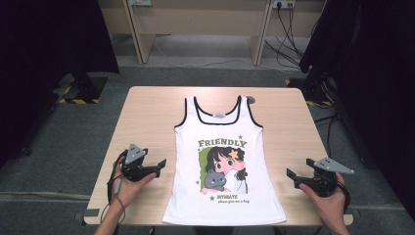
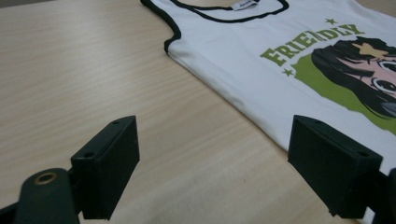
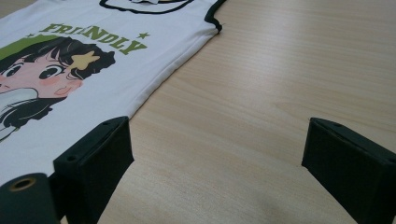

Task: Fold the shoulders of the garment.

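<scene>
High view: tank top [image 1: 222, 161] lies lengthwise, neckline pointing away; both claws wide, empty.

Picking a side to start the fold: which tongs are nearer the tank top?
Left. The left tongs sit open just off the tank top's side edge; the right tongs hover open farther out over bare table, a wider gap.

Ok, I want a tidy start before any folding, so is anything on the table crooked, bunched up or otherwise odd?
Nothing stands out. The white top lies flat and face up on the table, straps at the far end, with its hem reaching the near edge. Both claws, left and right, are open beside it and apart from it.
</scene>
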### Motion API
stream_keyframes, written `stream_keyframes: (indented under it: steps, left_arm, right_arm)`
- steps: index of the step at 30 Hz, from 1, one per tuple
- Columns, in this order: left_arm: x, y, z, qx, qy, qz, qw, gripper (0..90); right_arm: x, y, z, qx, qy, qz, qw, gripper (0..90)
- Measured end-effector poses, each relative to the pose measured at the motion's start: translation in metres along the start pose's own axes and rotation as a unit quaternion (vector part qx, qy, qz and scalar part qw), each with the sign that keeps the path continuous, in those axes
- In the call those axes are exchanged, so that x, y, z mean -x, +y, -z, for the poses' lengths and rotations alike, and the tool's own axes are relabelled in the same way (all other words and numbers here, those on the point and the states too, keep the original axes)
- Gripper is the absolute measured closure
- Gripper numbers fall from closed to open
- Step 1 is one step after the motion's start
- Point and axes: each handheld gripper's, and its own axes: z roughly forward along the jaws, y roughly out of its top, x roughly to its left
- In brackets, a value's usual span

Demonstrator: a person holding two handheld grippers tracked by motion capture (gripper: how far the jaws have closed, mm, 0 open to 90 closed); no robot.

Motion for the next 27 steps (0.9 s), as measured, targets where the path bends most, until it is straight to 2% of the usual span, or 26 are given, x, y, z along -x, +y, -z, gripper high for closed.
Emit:
stream_keyframes:
  steps: [5,6,7,8,10,11,13,15,19,22,23,24,27]
  left_arm:
    - [-0.006,0.022,-0.02,0.007,0.003,-0.009,0.9999,16.3]
    - [-0.009,0.031,-0.03,0.005,0.006,-0.012,0.9999,16.4]
    - [-0.009,0.031,-0.03,0.005,0.006,-0.012,0.9999,16.5]
    - [-0.012,0.039,-0.042,0.002,0.006,-0.014,0.9999,16.9]
    - [-0.014,0.044,-0.047,-0.001,0.008,-0.016,0.9998,16.9]
    - [-0.017,0.053,-0.058,-0.006,0.01,-0.018,0.9998,17.0]
    - [-0.018,0.057,-0.064,-0.007,0.012,-0.021,0.9997,17.1]
    - [-0.024,0.07,-0.078,-0.007,0.014,-0.014,0.9998,17.1]
    - [-0.029,0.082,-0.091,-0.011,0.018,-0.01,0.9997,17.1]
    - [-0.033,0.092,-0.105,-0.02,0.023,-0.017,0.9994,17.1]
    - [-0.036,0.099,-0.114,-0.026,0.028,-0.014,0.9992,17.2]
    - [-0.036,0.099,-0.114,-0.026,0.028,-0.014,0.9992,17.2]
    - [-0.04,0.106,-0.128,-0.038,0.028,-0.017,0.9988,17.2]
  right_arm:
    - [0.0,0.0,0.0,0.001,-0.001,-0.001,1.0,8.6]
    - [0.001,0.0,0.0,0.001,-0.001,-0.002,1.0,8.5]
    - [0.001,0.0,0.0,0.001,-0.002,-0.002,1.0,8.5]
    - [0.001,0.0,0.0,0.001,-0.002,-0.001,1.0,8.6]
    - [0.001,0.0,0.0,0.001,-0.002,-0.002,1.0,8.6]
    - [0.001,0.0,0.0,0.001,-0.001,-0.002,1.0,8.6]
    - [0.001,0.0,0.0,0.002,-0.001,-0.002,1.0,8.6]
    - [0.001,0.0,0.0,0.002,0.0,-0.002,1.0,8.6]
    - [0.002,0.0,0.0,0.002,0.001,-0.003,1.0,8.5]
    - [0.002,0.0,-0.001,0.002,0.002,-0.005,1.0,8.5]
    - [0.003,-0.001,-0.001,0.002,0.003,-0.005,1.0,8.5]
    - [0.003,-0.001,-0.001,0.002,0.003,-0.005,1.0,8.5]
    - [0.003,-0.001,-0.002,0.001,0.002,-0.005,1.0,8.5]
